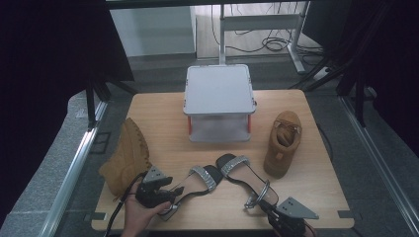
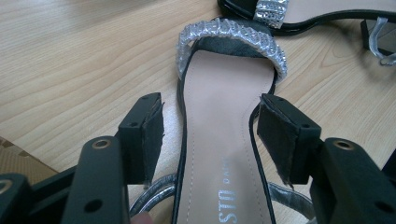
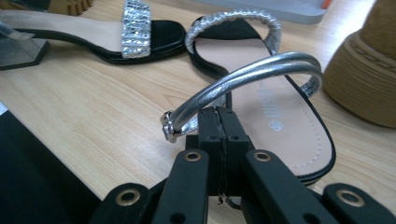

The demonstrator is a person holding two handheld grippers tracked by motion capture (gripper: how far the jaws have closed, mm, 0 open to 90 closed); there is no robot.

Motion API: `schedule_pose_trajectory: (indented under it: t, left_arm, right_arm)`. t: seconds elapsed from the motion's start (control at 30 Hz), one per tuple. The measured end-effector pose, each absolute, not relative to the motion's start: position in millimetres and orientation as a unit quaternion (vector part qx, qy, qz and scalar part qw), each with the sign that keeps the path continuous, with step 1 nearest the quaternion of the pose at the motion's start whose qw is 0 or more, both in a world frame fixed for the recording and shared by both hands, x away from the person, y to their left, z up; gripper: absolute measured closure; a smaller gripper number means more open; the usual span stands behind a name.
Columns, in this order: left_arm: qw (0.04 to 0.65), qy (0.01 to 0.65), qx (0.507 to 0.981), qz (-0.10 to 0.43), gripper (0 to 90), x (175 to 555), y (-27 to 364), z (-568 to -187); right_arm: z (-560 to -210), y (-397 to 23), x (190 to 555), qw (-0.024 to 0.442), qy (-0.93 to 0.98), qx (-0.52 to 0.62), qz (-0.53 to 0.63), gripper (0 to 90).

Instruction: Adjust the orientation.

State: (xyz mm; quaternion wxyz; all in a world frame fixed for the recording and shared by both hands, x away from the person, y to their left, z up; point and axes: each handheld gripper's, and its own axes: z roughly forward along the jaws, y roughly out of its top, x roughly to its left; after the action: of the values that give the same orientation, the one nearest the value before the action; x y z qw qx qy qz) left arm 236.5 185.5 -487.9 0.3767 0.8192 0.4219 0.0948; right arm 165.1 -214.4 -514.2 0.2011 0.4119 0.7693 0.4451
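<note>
A: L gripper [image 2: 210, 135]? Jaws apart, one each side of left sandal [image 2: 219, 154]. Pads not touching it, so nothing held.

B: Where on the table [image 1: 163, 113]?

A: Front, near the edge. Left sandal lying flat, sparkly toe strap pointing away. Toe nearly touching right sandal [image 1: 245, 173] toe in high view.

B: R gripper [image 3: 219, 116]?

A: Squeezed tight shut, pads pressed together at back of right sandal. Silver ankle strap [image 3: 252, 74] looping up just above the tips. Pinching heel part or not, can't tell.

B: Right sandal where?

A: Front too, right of middle, flat on the wood. Heel toward R gripper, toe toward middle.

B: Other stuff?

A: Tan boot [image 1: 127, 158] on its side at left edge, close to L gripper. 2nd tan boot [image 1: 283, 143] standing up at right, near right sandal. Grey box [image 1: 219, 96] w/ lid at the back, middle.
</note>
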Motion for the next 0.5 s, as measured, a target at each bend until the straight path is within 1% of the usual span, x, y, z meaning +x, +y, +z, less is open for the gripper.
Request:
schedule_pose_trajectory:
  t: [0.5]
  left_arm:
    - [0.376,0.422,0.820,0.095,40.9,237,185,-489]
  right_arm:
    - [-514,-233,172,0.209,0.754,0.434,0.447,89.8]
